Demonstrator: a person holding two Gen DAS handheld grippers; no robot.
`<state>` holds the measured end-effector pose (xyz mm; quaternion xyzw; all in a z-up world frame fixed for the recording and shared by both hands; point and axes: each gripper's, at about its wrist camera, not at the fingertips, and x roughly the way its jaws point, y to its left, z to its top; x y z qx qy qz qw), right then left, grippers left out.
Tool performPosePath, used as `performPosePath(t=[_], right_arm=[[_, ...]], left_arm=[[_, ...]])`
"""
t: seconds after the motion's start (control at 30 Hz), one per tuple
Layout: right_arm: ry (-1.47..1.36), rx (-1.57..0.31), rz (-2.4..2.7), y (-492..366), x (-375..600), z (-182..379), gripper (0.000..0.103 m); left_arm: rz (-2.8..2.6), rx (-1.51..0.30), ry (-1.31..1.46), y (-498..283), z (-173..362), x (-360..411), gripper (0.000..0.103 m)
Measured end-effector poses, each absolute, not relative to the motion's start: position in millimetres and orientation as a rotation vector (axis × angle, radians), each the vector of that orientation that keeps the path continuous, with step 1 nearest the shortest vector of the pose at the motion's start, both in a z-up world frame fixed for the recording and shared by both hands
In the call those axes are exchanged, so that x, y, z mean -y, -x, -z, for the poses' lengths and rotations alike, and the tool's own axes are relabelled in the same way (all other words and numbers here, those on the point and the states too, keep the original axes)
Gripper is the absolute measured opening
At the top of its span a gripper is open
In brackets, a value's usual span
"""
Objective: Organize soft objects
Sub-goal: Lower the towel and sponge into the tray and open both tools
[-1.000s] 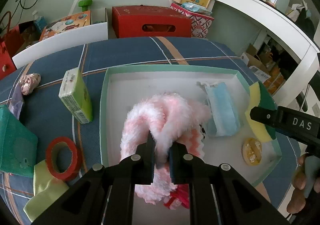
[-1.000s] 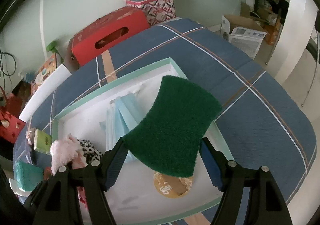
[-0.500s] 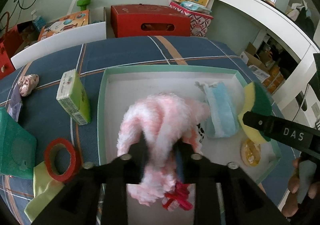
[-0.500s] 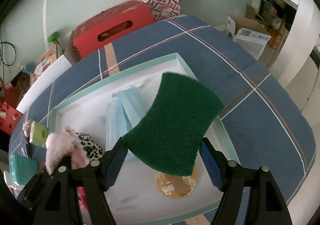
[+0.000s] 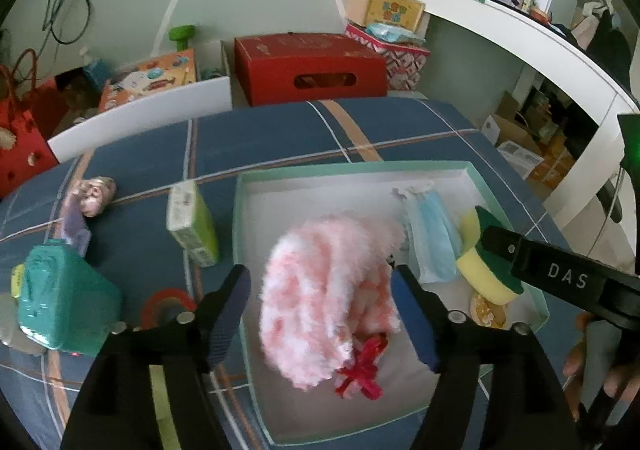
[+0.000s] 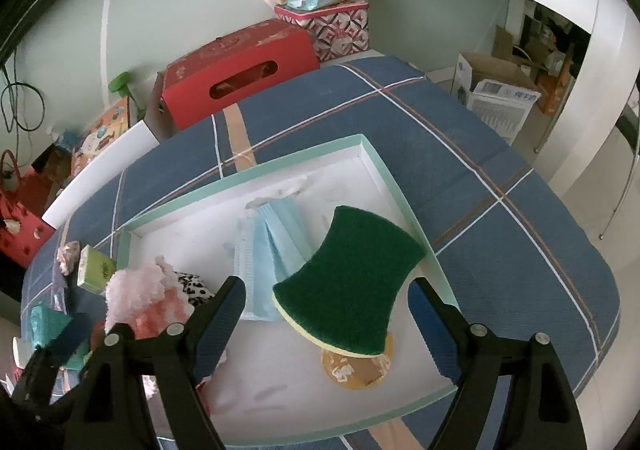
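The left gripper (image 5: 320,304) is spread wide, its 2 fingers apart on either side of the pink fluffy toy (image 5: 326,298) and not touching it. The toy lies in the tray (image 5: 352,167), at its near left, with a red bow (image 5: 360,368) at its near end. The right gripper (image 6: 326,314) is also spread, its fingers clear of the sponge (image 6: 352,284), whose green side faces up over a yellow layer. The sponge rests tilted in the tray's right part, over a round yellow coaster (image 6: 354,368). Blue masks (image 6: 272,250) lie just left of it. Left of the tray, on the blue cloth (image 6: 480,210), sit a tissue pack (image 5: 192,226), a red tape ring (image 5: 166,304) and a teal pouch (image 5: 66,300).
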<state>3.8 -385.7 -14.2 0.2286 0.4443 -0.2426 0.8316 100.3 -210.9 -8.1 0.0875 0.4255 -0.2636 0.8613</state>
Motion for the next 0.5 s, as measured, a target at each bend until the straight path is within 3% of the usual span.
performPosePath(t=[0.2,0.27,0.33,0.37,0.4,0.5], right_arm=[[-0.480,-0.958,0.501,-6.9,382.3,16.4,0.086],[-0.480,-0.955,0.498,-7.1,381.1,16.4,0.087],[-0.484,-0.948,0.499,-6.9,380.6,16.5,0.088],[-0.488,-0.946,0.499,-6.8,380.7,16.9,0.091],[-0.492,-0.946,0.499,-6.7,380.8,17.5,0.101],[-0.498,-0.946,0.499,-6.7,380.9,18.4,0.103]], left_arm=[[0.520,-0.903,-0.163,-101.6,3.1,197.2,0.080],[0.490,-0.913,-0.150,-103.9,4.2,192.5,0.095],[0.449,-0.927,-0.129,-108.2,6.7,186.0,0.099],[0.432,-0.934,-0.119,-110.1,8.0,182.9,0.099],[0.410,-0.945,-0.103,-113.0,9.2,178.0,0.099],[0.359,-0.962,-0.070,-118.7,10.8,165.3,0.100]])
